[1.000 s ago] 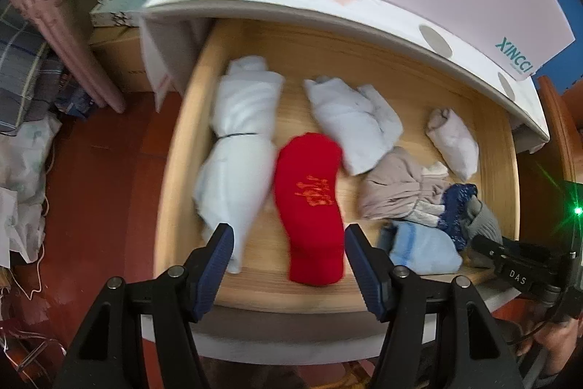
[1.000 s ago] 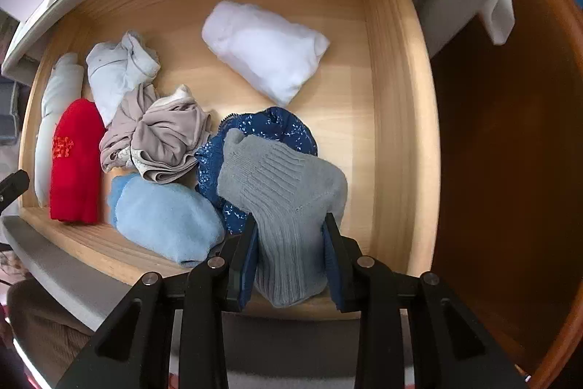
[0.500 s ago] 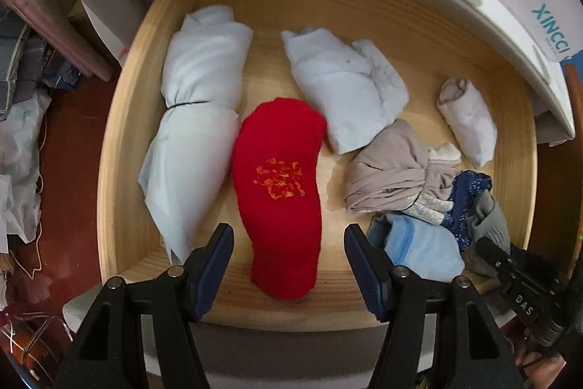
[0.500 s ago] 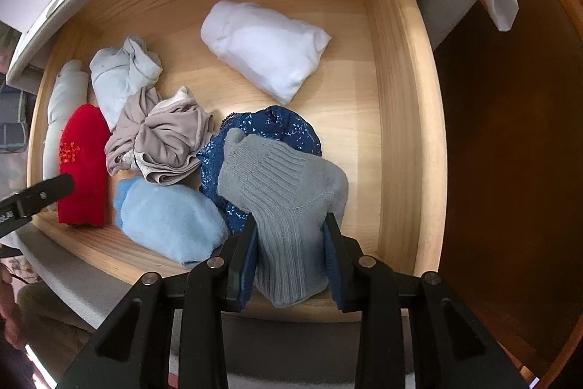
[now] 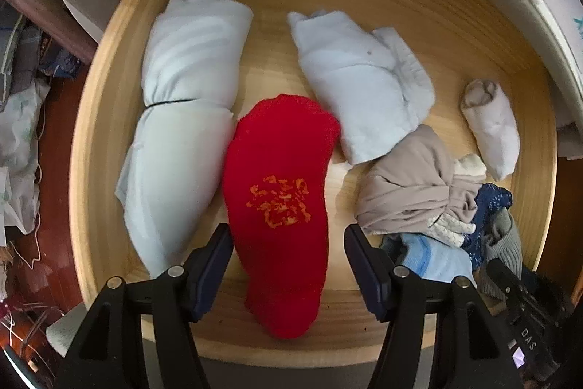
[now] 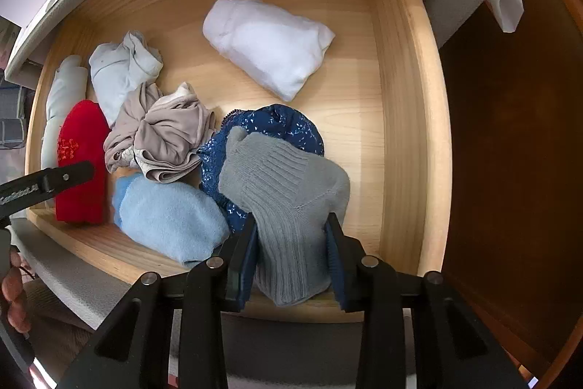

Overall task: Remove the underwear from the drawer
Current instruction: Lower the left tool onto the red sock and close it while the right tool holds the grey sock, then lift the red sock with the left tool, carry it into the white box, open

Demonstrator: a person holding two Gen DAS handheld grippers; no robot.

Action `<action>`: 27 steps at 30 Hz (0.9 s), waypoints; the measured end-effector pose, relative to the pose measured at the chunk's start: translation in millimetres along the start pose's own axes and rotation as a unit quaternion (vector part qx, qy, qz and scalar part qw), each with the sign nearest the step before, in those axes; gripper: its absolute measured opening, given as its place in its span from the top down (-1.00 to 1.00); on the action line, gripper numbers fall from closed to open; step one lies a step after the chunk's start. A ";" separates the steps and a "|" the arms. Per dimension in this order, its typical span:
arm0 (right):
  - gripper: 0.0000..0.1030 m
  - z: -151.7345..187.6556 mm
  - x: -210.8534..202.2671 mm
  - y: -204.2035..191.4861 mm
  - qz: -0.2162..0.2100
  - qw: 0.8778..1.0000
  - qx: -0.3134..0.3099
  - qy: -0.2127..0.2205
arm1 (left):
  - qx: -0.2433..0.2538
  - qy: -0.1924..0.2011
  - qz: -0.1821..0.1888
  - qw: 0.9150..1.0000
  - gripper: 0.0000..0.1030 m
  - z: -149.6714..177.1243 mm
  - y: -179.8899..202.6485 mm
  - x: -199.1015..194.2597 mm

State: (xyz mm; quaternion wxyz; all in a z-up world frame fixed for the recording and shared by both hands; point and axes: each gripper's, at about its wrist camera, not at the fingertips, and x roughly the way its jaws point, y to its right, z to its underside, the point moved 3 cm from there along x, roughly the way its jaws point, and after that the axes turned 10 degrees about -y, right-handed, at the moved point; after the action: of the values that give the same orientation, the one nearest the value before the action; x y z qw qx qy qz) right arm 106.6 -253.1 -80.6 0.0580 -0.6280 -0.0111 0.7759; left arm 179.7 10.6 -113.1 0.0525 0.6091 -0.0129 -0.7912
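Observation:
An open wooden drawer (image 5: 94, 170) (image 6: 404, 133) holds rolled and crumpled clothes. My left gripper (image 5: 288, 265) is open, its fingers on either side of a red sock (image 5: 280, 199) with orange print near the drawer's front. My right gripper (image 6: 291, 254) is shut on a grey ribbed sock (image 6: 291, 206) at the front right. Under the grey sock lies dark blue patterned underwear (image 6: 269, 126), also in the left wrist view (image 5: 488, 206). Crumpled beige underwear (image 6: 160, 137) (image 5: 411, 185) lies mid-drawer.
Also in the drawer: a long pale roll (image 5: 182, 119) at the left, a pale blue bundle (image 5: 357, 75), a white roll (image 6: 269, 42) at the back right, a light blue sock (image 6: 171, 217) at the front. Dark red floor and clutter (image 5: 22, 119) lie left.
My left gripper has moved forward and down into the drawer, so the red sock now lies between its open fingers. My right gripper has kept its hold on the grey sock.

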 end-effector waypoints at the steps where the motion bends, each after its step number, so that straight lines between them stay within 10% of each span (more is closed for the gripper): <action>1: 0.36 -0.2 -0.1 -0.2 -0.001 1.000 0.001 -0.001 | 0.000 -0.002 0.001 1.000 -0.25 -1.1 0.1 1.5; 11: 0.35 -0.7 -1.0 -0.5 0.002 1.000 0.003 -0.003 | 0.024 -0.007 0.005 1.000 0.39 -9.9 -5.6 7.2; 27: 0.35 -0.2 2.1 -5.2 0.017 1.000 -0.001 -0.004 | 0.038 0.019 0.007 0.999 0.57 4.8 -0.3 -9.6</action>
State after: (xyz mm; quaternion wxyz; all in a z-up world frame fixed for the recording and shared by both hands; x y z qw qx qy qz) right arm 106.7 -247.7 -82.2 0.0443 -0.6250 -0.0017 0.7794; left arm 177.5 11.7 -102.6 0.0351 0.6255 -0.0466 -0.7781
